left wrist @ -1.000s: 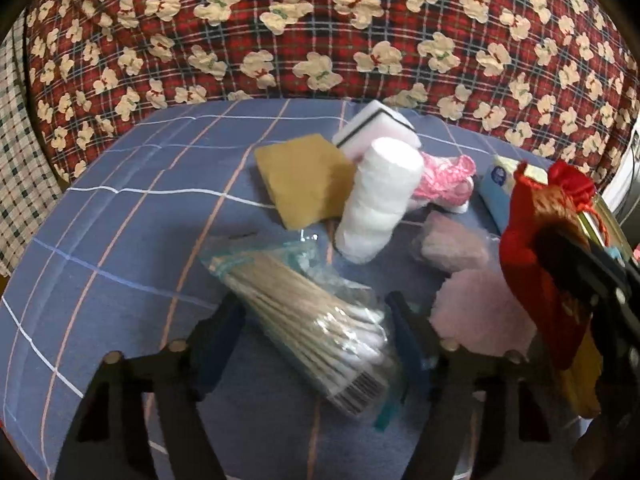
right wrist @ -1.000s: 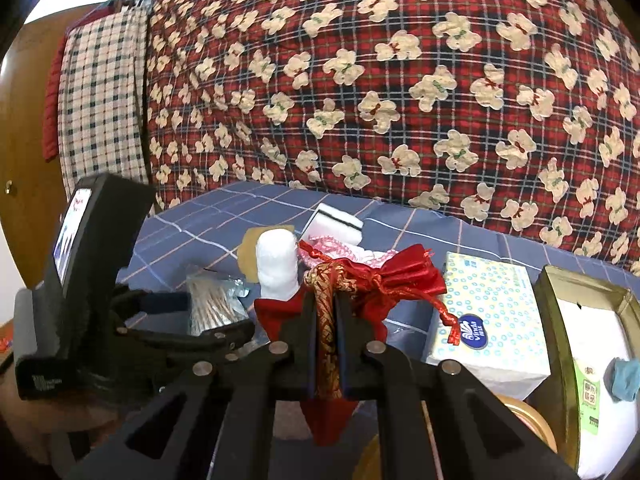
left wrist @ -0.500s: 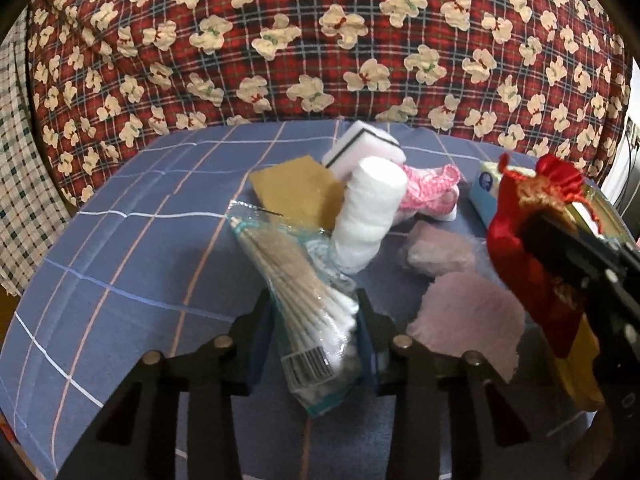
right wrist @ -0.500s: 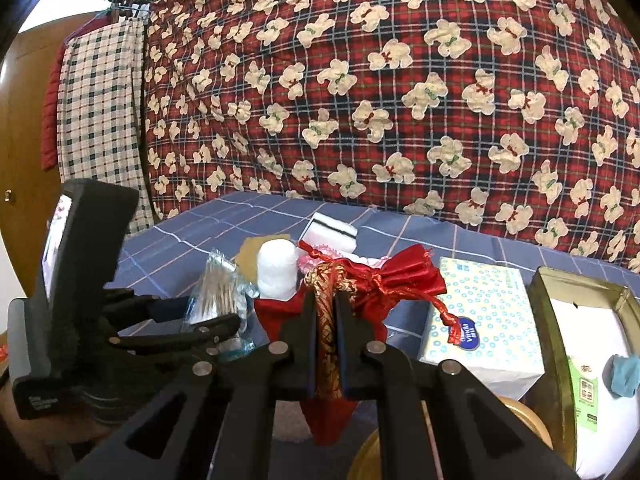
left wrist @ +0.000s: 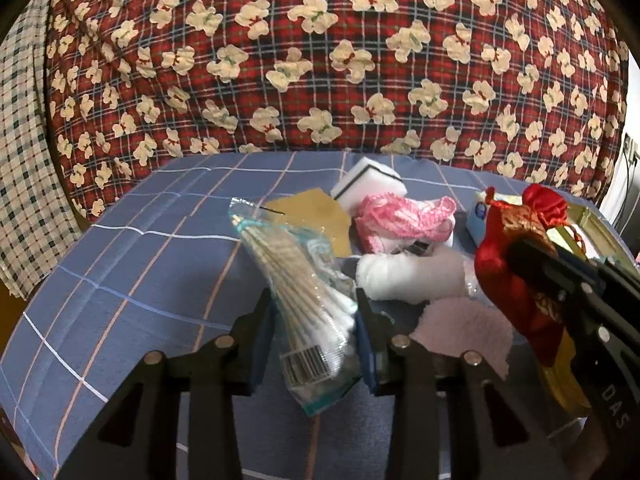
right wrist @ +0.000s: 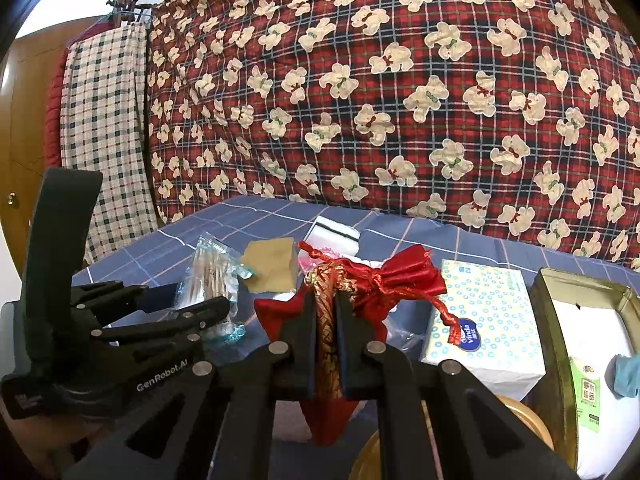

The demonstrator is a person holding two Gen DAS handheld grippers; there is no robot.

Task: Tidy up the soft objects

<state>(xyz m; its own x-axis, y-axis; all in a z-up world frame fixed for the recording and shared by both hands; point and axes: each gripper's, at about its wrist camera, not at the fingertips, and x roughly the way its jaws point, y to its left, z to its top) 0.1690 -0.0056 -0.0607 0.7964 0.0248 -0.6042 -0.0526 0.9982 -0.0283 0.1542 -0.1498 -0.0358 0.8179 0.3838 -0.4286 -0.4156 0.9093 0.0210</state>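
behind everything hangs a red plaid blanket printed with cream bears, above the blue checked bedsheet. on that sheet, right of centre, sits a tissue box. the right gripper is clamped on a red drawstring pouch, held clear of the sheet. the left gripper is closed around a bag of cotton swabs, beside a white gauze roll.
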